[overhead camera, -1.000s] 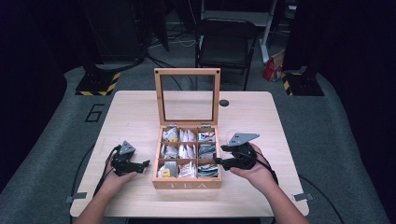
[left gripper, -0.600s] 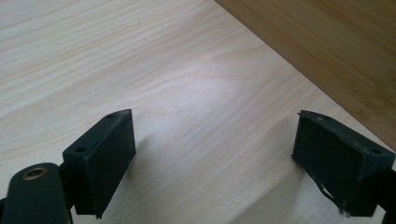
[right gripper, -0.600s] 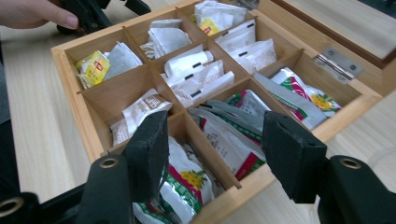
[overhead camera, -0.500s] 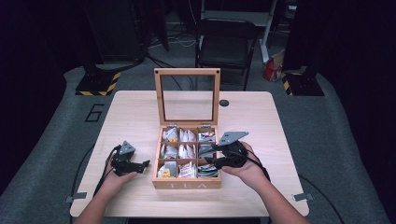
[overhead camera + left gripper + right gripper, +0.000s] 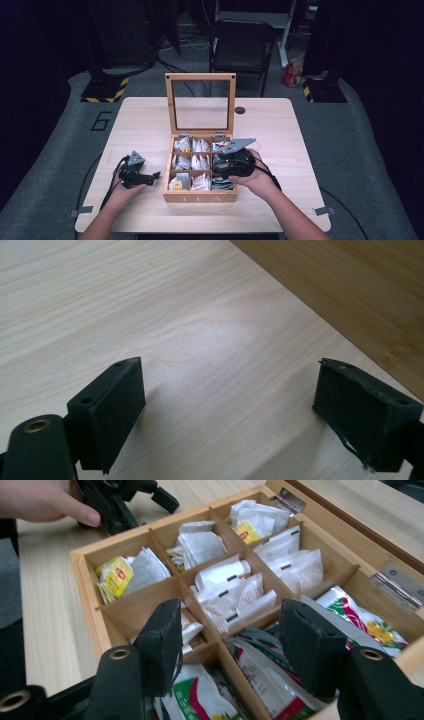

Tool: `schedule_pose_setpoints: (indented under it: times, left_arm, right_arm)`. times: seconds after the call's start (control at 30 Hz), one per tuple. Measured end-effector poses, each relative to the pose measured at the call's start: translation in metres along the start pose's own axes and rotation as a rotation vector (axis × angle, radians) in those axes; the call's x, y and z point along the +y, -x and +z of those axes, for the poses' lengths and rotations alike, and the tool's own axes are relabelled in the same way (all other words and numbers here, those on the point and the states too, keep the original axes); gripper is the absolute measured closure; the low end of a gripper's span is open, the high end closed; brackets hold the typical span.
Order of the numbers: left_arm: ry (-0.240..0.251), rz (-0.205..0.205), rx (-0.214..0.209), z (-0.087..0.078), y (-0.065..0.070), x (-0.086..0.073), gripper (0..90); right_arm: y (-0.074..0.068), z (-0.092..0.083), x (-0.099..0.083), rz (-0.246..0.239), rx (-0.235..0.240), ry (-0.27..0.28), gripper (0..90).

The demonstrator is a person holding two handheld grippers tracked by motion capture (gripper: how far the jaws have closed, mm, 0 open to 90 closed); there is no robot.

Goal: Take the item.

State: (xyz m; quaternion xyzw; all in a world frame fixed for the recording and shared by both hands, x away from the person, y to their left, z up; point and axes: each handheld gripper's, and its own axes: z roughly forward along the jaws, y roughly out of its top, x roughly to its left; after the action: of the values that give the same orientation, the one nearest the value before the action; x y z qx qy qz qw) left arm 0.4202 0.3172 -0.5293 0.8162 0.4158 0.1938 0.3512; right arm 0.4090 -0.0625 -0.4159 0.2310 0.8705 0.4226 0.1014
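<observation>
- Tea box (image 5: pixel 200 197) sits at the near middle of the table (image 5: pixel 300 130) in the high view, lid upright. My right hand (image 5: pixel 255 175) holds the right gripper (image 5: pixel 225 167) over its right-hand compartments; my left hand (image 5: pixel 125 190) rests the left gripper (image 5: pixel 150 177) on the wood just left of the box.
- Left gripper view: my jaws gape wide and empty, low over the tabletop, the box wall (image 5: pixel 350 285) beside them.
- Right gripper view: my jaws stand open, holding nothing, above the tea packets (image 5: pixel 235 595).

Open tabletop either side of the box

The tabletop (image 5: pixel 310 150) lies bare left and right of the box (image 5: pixel 200 192); its upright lid (image 5: pixel 200 102) blocks the far side, dividers (image 5: pixel 200 607) crowd the inside.
</observation>
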Motion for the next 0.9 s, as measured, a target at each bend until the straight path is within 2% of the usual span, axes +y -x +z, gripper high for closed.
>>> schedule_pose_setpoints:
  times: [0.03, 0.1, 0.2, 0.47, 0.63, 0.9]
  left_arm:
    - [0.0, 0.0, 0.0, 0.0, 0.0, 0.0, 12.5]
    - [0.0, 0.001, 0.0, 0.0, 0.0, 0.0, 12.5]
    - [0.001, 0.0, 0.001, 0.0, 0.0, 0.0, 12.5]
    - [0.001, -0.001, 0.001, 0.0, 0.0, 0.0, 12.5]
    - [0.001, -0.001, 0.001, 0.0, 0.0, 0.0, 12.6]
    - [0.002, -0.002, 0.001, 0.0, 0.0, 0.0, 12.5]
  right_arm:
    - [-0.001, 0.002, 0.002, 0.015, 0.015, 0.004, 42.5]
    - [-0.001, 0.004, 0.003, 0.012, 0.016, 0.004, 42.4]
    - [-0.003, 0.009, 0.007, -0.002, 0.052, -0.01, 46.7]
    - [-0.01, 0.022, 0.014, -0.048, 0.084, -0.023, 48.7]
    - [-0.012, 0.027, 0.017, -0.043, 0.099, -0.019, 49.9]
    - [-0.016, 0.038, 0.022, -0.06, 0.138, -0.012, 50.9]
